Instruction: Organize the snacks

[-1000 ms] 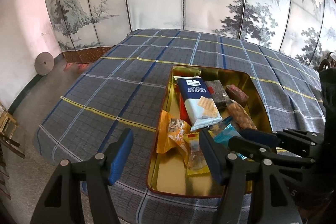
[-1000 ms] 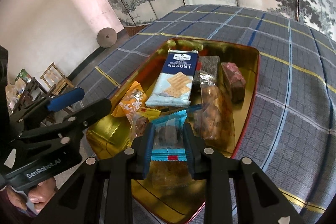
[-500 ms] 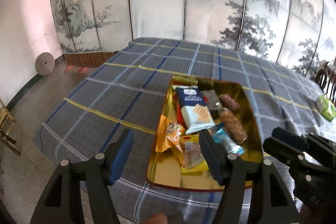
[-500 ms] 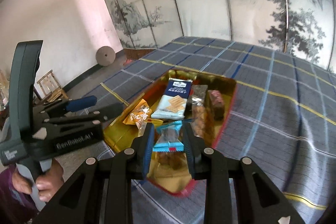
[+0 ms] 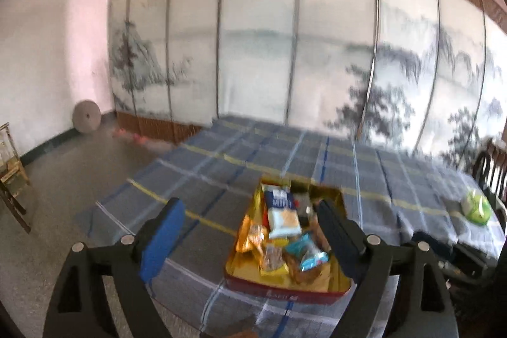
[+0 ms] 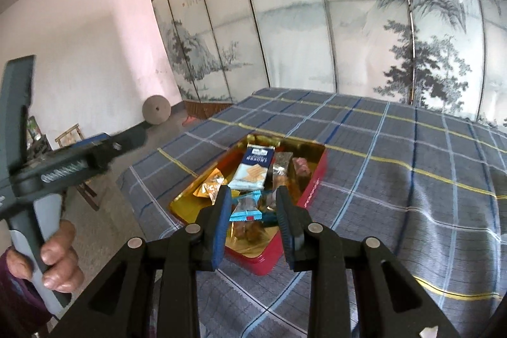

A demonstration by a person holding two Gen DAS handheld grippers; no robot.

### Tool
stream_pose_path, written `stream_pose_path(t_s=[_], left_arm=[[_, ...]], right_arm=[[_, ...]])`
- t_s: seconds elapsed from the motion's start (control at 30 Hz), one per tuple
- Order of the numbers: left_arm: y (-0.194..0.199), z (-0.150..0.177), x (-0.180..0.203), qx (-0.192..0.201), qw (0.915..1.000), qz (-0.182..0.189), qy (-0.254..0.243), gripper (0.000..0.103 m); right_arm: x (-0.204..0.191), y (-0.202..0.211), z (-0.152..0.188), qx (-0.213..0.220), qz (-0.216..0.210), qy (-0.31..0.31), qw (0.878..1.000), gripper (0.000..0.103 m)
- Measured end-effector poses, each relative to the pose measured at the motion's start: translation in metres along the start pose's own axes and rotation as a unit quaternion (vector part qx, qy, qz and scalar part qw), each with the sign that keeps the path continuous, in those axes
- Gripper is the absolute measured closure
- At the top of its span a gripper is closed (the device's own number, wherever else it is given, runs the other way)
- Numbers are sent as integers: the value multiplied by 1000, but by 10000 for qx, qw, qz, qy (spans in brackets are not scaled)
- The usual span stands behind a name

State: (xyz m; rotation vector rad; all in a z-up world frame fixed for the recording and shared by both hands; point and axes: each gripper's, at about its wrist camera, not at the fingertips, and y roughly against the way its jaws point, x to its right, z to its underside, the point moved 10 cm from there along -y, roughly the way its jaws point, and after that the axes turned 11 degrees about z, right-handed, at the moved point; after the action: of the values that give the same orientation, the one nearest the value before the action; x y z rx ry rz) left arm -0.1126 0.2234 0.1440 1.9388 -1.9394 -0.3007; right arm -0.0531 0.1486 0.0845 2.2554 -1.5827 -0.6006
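A red tin tray with a gold inside (image 5: 286, 294) (image 6: 312, 179) lies on the plaid tablecloth and holds several snack packets. Among them are a blue-and-white cracker pack (image 5: 282, 214) (image 6: 255, 168), an orange packet (image 5: 250, 238) (image 6: 210, 186) and a light-blue wrapped snack (image 5: 305, 251) (image 6: 247, 206). My left gripper (image 5: 250, 238) is open and empty, well back from the tray's near end. My right gripper (image 6: 253, 211) is open, pulled back above the tray's near end. The light-blue snack lies in the tray between its fingers, apart from them.
The blue plaid tablecloth (image 6: 396, 154) covers a large table. A green bag (image 5: 475, 206) lies at its far right, next to a dark chair (image 5: 489, 167). A painted folding screen (image 5: 285, 53) stands behind. A round stone (image 5: 86, 117) leans on the wall. Wooden stools (image 6: 68, 135) stand left.
Both grippers have pulled back and up from the tray. The right gripper opened and the light-blue snack now lies in the tray.
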Motion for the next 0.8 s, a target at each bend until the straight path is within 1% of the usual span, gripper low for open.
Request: stream_pose_path(t_s=[0.07, 0.13, 0.2, 0.27, 0.43, 0.5, 0.57, 0.7, 0.77, 0.8], left_arm=[[12, -10, 4, 100, 9999, 12, -12, 13], [20, -17, 7, 111, 9999, 54, -2, 13], [24, -18, 11, 59, 9998, 151, -91, 11], [26, -13, 16, -72, 9994, 282, -197, 0], [30, -6, 19, -32, 9996, 191, -201, 0], [30, -2, 19, -81, 9996, 164, -198, 0], [28, 1, 19, -154, 9996, 174, -167, 0], [26, 5, 16, -198, 9996, 159, -128, 0], [25, 6, 15, -212, 9996, 125, -160, 0], [24, 7, 15, -221, 9996, 106, -168, 0]], right_arm=[[3, 7, -2, 70, 30, -3, 10000, 71], [5, 14, -4, 124, 56, -27, 9999, 71], [7, 20, -4, 173, 61, -30, 9998, 71], [7, 27, -5, 232, 67, -20, 9997, 71], [1, 36, -6, 364, 87, -2, 9993, 70], [-3, 39, -7, 439, 149, 22, 9989, 67], [-6, 42, -8, 522, 237, 91, 9983, 62], [-12, 48, -11, 665, 303, 173, 9972, 59], [-13, 49, -12, 699, 305, 186, 9969, 51], [-14, 49, -13, 715, 309, 178, 9968, 49]])
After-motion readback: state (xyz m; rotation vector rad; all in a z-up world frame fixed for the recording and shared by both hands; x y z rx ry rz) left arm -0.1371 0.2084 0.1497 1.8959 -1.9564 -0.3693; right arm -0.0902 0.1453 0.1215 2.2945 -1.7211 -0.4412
